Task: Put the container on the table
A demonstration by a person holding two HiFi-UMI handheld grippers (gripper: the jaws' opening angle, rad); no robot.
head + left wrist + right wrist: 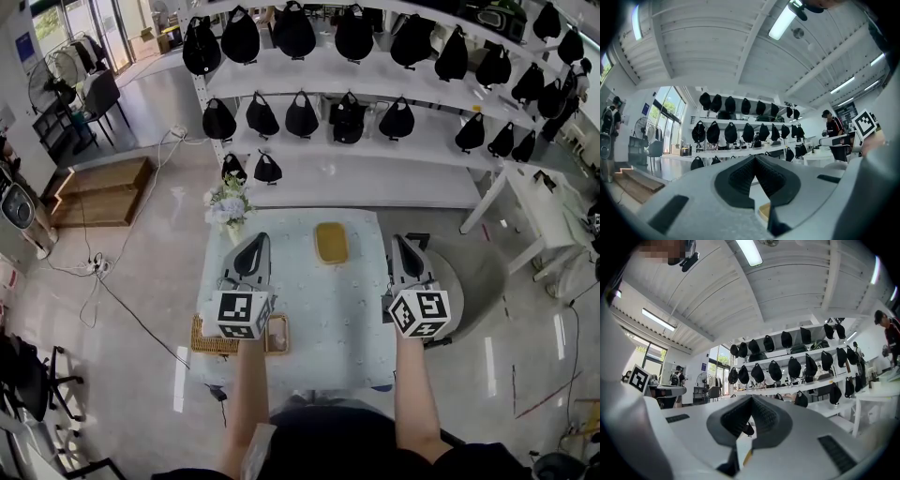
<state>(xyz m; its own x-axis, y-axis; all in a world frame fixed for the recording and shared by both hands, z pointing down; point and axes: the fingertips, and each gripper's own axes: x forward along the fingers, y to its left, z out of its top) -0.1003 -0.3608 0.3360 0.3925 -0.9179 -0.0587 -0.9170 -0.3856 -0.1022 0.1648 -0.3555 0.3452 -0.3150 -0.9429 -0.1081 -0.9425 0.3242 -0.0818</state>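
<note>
A tan rectangular container (331, 243) lies on the far middle of the table (319, 309), which has a pale cloth over it. My left gripper (254, 241) hovers over the table's left side, to the left of the container and apart from it. My right gripper (402, 242) is over the right edge, to the right of the container. In the left gripper view the left gripper (754, 157) has its jaws together with nothing between them. The right gripper (751, 398) in its own view is shut the same way. A tan sliver (764, 211) shows below the left jaws.
A woven tray (208, 341) and a small wooden box (277, 335) sit at the table's near left corner. A vase of white flowers (228, 207) stands at the far left corner. White shelves (375, 80) with black bags rise behind the table, and a white side table (539, 202) stands to the right.
</note>
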